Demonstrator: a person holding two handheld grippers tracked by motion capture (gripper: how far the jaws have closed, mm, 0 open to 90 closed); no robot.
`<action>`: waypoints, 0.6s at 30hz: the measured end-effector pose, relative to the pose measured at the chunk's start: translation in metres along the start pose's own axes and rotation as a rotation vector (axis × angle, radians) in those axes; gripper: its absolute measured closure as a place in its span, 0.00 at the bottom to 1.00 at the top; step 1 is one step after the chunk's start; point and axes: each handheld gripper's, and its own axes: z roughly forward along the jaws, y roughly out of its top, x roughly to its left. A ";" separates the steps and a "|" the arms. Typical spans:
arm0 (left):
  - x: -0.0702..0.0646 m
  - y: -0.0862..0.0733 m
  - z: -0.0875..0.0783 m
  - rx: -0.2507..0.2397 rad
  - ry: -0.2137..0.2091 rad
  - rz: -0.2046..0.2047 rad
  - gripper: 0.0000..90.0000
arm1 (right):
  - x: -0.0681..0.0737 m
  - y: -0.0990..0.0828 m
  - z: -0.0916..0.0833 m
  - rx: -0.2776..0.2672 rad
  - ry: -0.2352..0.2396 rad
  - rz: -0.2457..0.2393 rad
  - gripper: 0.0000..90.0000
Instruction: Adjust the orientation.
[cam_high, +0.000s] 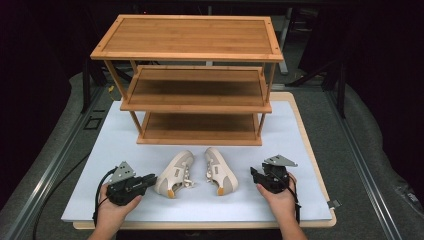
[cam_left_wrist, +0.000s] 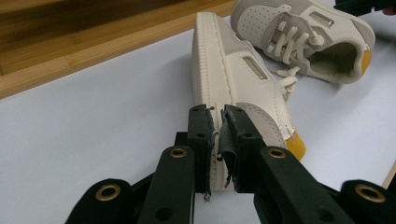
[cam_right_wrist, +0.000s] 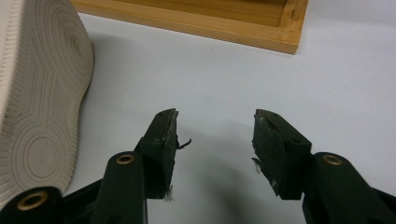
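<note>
Cream sneakers lie on a white mat before a bamboo rack (cam_high: 187, 80). Left gripper (cam_left_wrist: 217, 116) pinches the left sneaker (cam_left_wrist: 233, 84) by its sole edge at the heel; right gripper (cam_right_wrist: 215, 135) rests spread beside the right sneaker (cam_right_wrist: 42, 88).

Cream, mustard, honey wood and black on white

My left black gripper (cam_left_wrist: 217, 140) and right black gripper (cam_right_wrist: 215, 144) carry brass-coloured rivets; the cream low-top sneaker nearer my left (cam_left_wrist: 243, 88) has a mustard-yellow heel patch and greyish suede panels, the cream sneaker nearer my right (cam_left_wrist: 303, 39) a yellow lining and a sole of concentric ridges; the honey-brown bamboo three-shelf rack (cam_high: 195, 75) stands at the far edge of the white board with its pale wooden rim (cam_high: 90, 200).
</note>
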 end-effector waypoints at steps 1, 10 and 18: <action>0.000 0.000 0.000 0.000 0.000 0.000 0.90 | 0.000 0.000 0.000 0.001 0.001 0.001 0.55; 0.001 -0.002 0.004 0.015 -0.002 0.007 0.92 | 0.000 0.000 0.000 0.001 0.005 0.007 0.55; 0.001 -0.002 0.004 0.019 0.008 0.011 0.94 | -0.001 0.000 0.000 0.004 0.014 0.014 0.55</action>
